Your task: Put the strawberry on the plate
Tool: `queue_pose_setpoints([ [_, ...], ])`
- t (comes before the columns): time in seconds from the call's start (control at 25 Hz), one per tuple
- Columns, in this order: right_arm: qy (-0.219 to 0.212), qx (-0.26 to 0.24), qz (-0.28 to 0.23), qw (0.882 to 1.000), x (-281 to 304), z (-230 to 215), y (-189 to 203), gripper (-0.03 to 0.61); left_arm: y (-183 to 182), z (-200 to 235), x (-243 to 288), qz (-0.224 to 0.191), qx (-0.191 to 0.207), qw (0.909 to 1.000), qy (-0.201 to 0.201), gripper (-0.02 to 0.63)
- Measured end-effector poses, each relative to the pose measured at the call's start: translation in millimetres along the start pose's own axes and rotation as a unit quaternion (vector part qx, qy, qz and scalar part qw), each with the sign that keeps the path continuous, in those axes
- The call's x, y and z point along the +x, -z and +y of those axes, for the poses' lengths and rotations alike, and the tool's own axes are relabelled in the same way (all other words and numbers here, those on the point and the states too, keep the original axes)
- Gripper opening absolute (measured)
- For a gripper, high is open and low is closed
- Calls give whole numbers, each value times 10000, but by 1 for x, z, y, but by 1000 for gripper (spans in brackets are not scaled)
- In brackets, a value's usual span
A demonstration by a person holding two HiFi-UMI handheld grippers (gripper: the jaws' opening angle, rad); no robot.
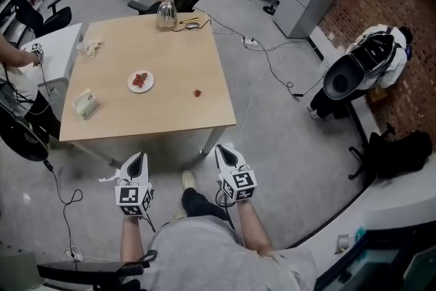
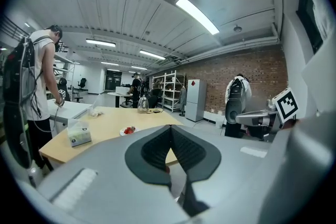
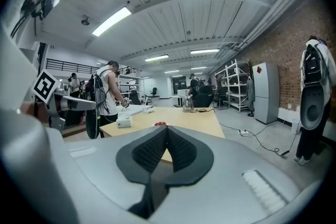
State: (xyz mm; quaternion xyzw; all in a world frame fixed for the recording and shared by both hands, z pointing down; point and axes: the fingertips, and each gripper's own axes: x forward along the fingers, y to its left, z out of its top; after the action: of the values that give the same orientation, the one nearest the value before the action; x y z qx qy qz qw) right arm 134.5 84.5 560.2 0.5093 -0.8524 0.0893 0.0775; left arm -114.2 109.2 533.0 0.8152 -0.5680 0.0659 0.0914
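Note:
A white plate (image 1: 140,82) with red strawberry pieces on it sits left of centre on the wooden table (image 1: 116,123). A single loose strawberry (image 1: 197,93) lies on the tabletop to the plate's right. Both grippers hang below the table's near edge, in front of the person's body. My left gripper (image 1: 138,156) is shut and empty, and so is my right gripper (image 1: 223,148). In the left gripper view the jaws (image 2: 170,129) meet, with the plate (image 2: 127,130) far beyond them. In the right gripper view the shut jaws (image 3: 167,128) point at the table, and the plate's strawberries (image 3: 160,124) show just above them.
A tissue box (image 1: 85,103) lies near the table's left front corner. A glass jug (image 1: 166,13) and cables stand at the far edge. A person (image 1: 8,58) stands at the left by a white table. Cables (image 1: 269,61) run across the floor on the right.

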Motion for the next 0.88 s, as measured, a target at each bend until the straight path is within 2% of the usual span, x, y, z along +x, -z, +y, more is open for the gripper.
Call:
queue_pose_setpoints([
  [0.48, -48, -56, 246, 9997, 101, -61, -8, 6, -14, 25, 100, 210, 33, 9998, -35, 20],
  [0.88, -227, -191, 575, 9979, 174, -90, -4, 8, -5, 50, 143, 522, -180, 9981, -282, 20],
])
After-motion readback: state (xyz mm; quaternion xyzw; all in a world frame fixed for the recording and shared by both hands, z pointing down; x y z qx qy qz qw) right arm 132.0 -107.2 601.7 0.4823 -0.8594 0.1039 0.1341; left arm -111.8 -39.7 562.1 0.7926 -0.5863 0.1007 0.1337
